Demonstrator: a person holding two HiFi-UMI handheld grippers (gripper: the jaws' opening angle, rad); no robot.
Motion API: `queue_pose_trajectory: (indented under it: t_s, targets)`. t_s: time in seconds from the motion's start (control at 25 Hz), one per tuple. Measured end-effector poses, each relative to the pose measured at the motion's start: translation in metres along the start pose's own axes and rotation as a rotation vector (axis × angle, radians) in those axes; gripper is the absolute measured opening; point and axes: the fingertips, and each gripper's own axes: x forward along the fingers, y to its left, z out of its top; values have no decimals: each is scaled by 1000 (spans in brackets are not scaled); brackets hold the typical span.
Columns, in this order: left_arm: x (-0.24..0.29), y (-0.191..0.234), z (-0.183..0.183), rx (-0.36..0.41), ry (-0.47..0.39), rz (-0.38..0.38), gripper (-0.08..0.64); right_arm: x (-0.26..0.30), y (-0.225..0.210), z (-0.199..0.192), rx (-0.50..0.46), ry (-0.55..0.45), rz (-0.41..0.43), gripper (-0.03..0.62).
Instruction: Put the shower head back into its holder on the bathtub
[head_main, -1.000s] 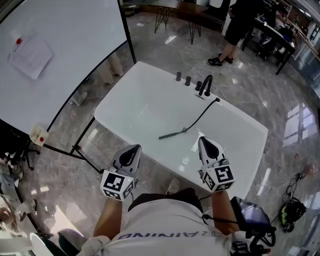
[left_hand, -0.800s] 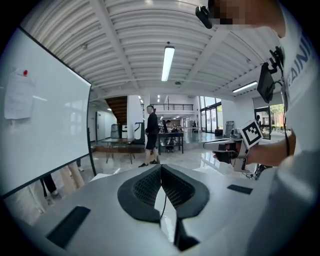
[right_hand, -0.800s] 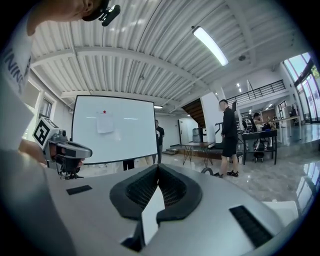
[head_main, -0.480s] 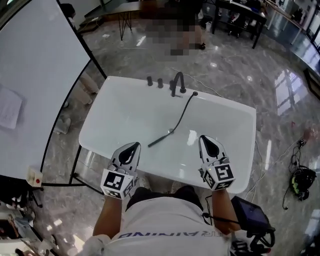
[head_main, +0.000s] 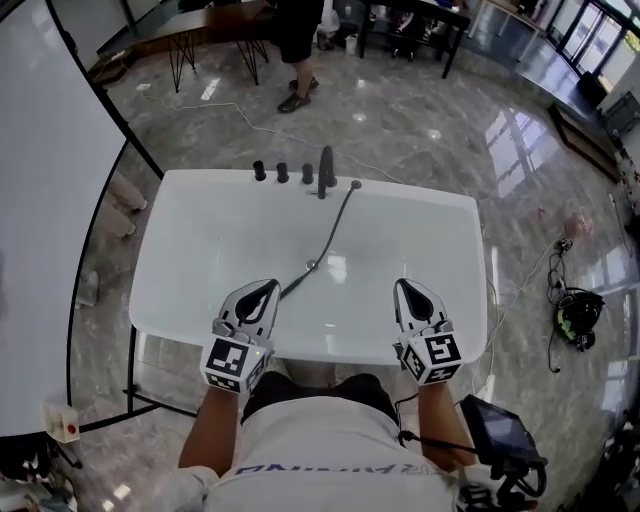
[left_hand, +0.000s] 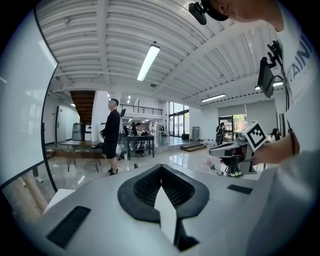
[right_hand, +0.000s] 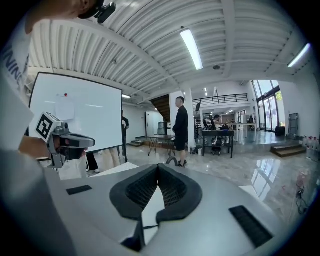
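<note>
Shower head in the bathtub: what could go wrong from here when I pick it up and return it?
1. The slim shower head lies on the smooth bathtub floor; the left gripper, now shut, might nudge it away rather than grip it.
2. Its hose runs to the far rim beside the faucet; lifting could make it snag or tug there.

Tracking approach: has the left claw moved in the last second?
Yes: the left claw went from outside the bathtub to over its near rim, beside the shower head.
</note>
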Motion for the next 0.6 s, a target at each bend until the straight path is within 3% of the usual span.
queue_pose_trajectory:
  t_s: [0.32,0.6]
  targets:
    - [-36,104,-46,-122,33,75,18,62,69,13,-67,59,40,11]
    - [-28,99,-55,-147,47,130,18,90,66,-1,-79,79,138,11]
